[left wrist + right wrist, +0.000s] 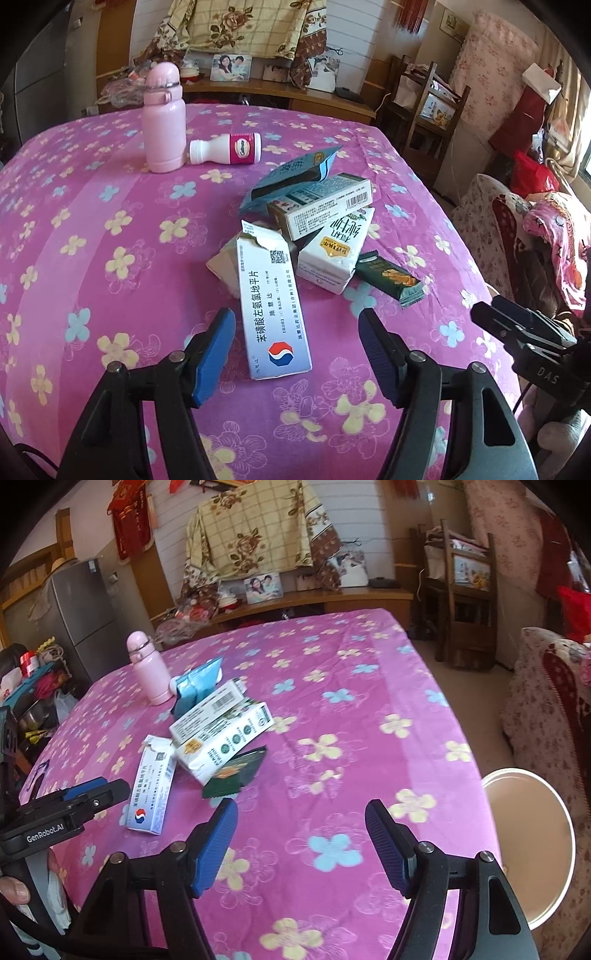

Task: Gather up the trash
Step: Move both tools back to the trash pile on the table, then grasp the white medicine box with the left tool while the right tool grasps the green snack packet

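A pile of trash lies mid-table on the pink flowered cloth (92, 240): a torn white-and-blue medicine box (271, 306), a barcoded white box (321, 206), a white milk carton (332, 254), a dark green snack wrapper (388, 278), a blue pouch (291, 173) and crumpled beige card (221, 266). My left gripper (295, 321) is open, and the near end of the medicine box lies between its blue pads without touching them. My right gripper (301, 806) is open over bare cloth, to the right of the pile (221, 734).
A pink flask (164, 122) stands at the back with a white bottle (225, 147) lying beside it. A round white-rimmed bin (517, 772) sits on the floor off the table's right edge. Chairs, a sofa and a fridge (77, 616) surround the table.
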The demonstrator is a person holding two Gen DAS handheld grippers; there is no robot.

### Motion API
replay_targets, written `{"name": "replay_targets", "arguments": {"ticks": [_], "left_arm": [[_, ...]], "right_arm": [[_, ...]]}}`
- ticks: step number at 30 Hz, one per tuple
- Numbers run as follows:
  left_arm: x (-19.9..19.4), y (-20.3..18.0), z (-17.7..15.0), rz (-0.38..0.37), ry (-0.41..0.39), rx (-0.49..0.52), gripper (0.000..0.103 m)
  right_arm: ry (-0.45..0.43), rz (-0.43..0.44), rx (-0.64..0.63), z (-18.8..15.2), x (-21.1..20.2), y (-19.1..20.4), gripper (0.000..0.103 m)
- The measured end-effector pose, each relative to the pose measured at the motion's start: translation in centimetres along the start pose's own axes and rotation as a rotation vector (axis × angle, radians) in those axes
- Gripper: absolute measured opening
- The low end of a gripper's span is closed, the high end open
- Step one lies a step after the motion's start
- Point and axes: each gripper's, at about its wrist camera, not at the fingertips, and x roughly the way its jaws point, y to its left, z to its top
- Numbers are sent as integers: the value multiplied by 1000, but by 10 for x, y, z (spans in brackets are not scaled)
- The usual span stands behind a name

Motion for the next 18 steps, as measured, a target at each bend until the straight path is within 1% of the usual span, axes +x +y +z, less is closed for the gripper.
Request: {"name": "replay_targets", "arguments": {"ticks": [6, 10, 14, 15, 18], "left_arm": [[22, 7, 2, 26, 41, -8, 72], [38, 8, 6, 52, 59, -12, 72], [41, 14, 7, 57, 60, -28, 72], [41, 16, 8, 60, 59, -29, 72], [42, 21, 10, 57, 68, -39, 72]], "right_arm": [[41, 45, 7, 4, 16, 5, 75], [54, 70, 1, 18, 23, 12, 75], [91, 100, -15, 35, 42, 23, 75], [96, 103, -17, 38, 50, 26, 75], [131, 71, -22, 43, 74, 30, 75]]}}
